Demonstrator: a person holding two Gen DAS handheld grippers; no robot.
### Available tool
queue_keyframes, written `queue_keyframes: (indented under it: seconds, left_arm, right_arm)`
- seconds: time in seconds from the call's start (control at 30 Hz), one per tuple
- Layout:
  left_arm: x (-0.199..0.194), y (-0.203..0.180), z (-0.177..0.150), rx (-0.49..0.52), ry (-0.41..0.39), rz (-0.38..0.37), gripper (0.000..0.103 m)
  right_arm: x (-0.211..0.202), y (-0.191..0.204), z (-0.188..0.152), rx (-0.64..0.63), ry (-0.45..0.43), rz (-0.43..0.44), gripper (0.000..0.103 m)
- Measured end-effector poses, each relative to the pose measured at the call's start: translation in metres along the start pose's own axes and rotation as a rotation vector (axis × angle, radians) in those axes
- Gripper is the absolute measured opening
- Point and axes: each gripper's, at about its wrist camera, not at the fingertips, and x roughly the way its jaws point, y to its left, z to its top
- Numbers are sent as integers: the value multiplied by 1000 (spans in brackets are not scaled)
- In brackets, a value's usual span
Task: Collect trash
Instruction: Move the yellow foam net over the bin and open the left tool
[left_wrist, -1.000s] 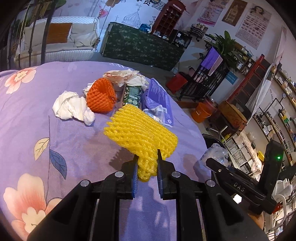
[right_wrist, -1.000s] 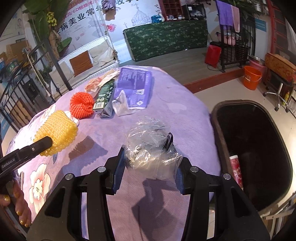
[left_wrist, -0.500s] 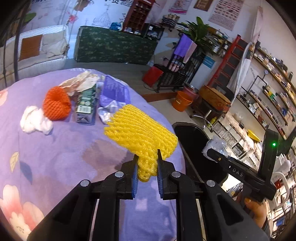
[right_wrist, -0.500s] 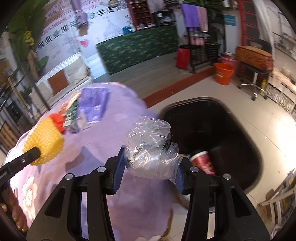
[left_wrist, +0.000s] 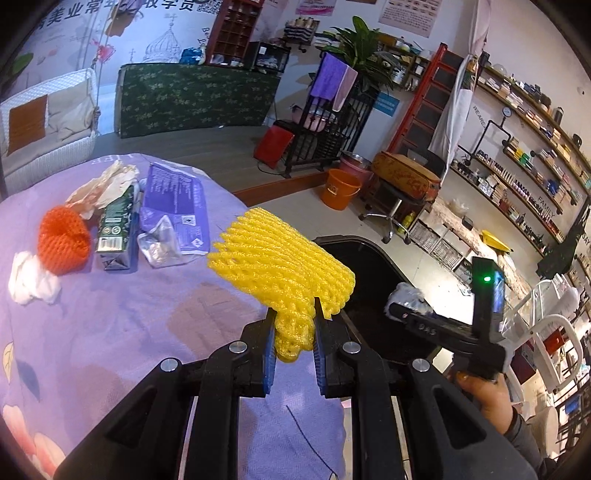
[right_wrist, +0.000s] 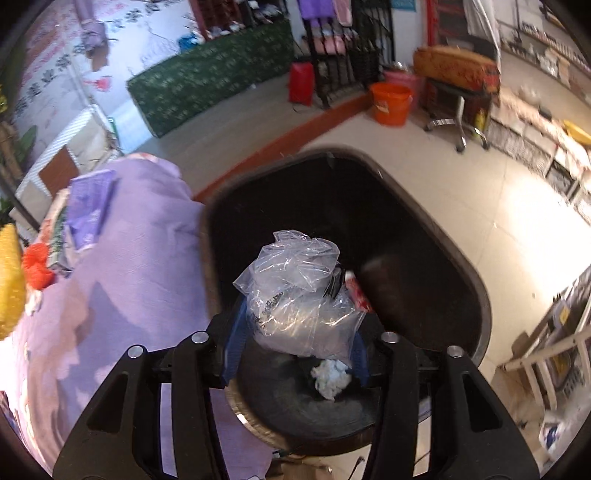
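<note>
My left gripper (left_wrist: 293, 319) is shut on the lower end of a yellow foam fruit net (left_wrist: 280, 258), held above the edge of the purple flowered tablecloth (left_wrist: 110, 332). My right gripper (right_wrist: 297, 317) hangs over the open black bin (right_wrist: 461, 266) with a crumpled clear plastic bag (right_wrist: 295, 284) between its blue pads; its jaws are opening and the bag still touches both pads. In the bin lie a red cup (right_wrist: 361, 297) and a white tissue wad (right_wrist: 330, 373). On the table remain an orange foam net (left_wrist: 62, 240), a green carton (left_wrist: 116, 229), a purple packet (left_wrist: 173, 195) and a white tissue (left_wrist: 31, 280).
The black bin (left_wrist: 369, 266) stands right against the table's edge. Crumpled paper (left_wrist: 107, 181) and a clear wrapper (left_wrist: 159, 243) also lie on the cloth. Beyond are an orange bucket (left_wrist: 340, 188), a stool (left_wrist: 399, 199), a white rack (left_wrist: 546, 332) and shelves along the right wall.
Both grippers swung from over the table towards the bin. The right one now holds the bag directly above the bin's opening, its jaws slightly wider. The left still grips the yellow net.
</note>
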Motion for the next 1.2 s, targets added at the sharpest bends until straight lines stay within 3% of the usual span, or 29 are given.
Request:
queue_keyframes:
  seconds: [0.07,0.13,0.5,0.63,0.83,1.2]
  left_arm:
    - [5,-4,0,11,11,-5,16]
    - [9,-8,-1,22,21,-9,16]
    - [46,-62,3,145,93,-88,16]
    - [66,-81,4,153,143,-168,16]
    - [95,-105,3,179,203,-212,16]
    - [139,-137,-5,249,304,-221,16]
  right_arm:
    - [7,-4,-3,14,16,7,72]
    - [4,-4,-7,5,-6,-13,79]
    - [-39,-41,0,114,-139,-60,85]
    - [-51,-58,-1,162,-163,-76,86]
    - [-61,-84,-8,215,-177,-106,86]
    - [-72,-121,-12,301,-201,-143,86]
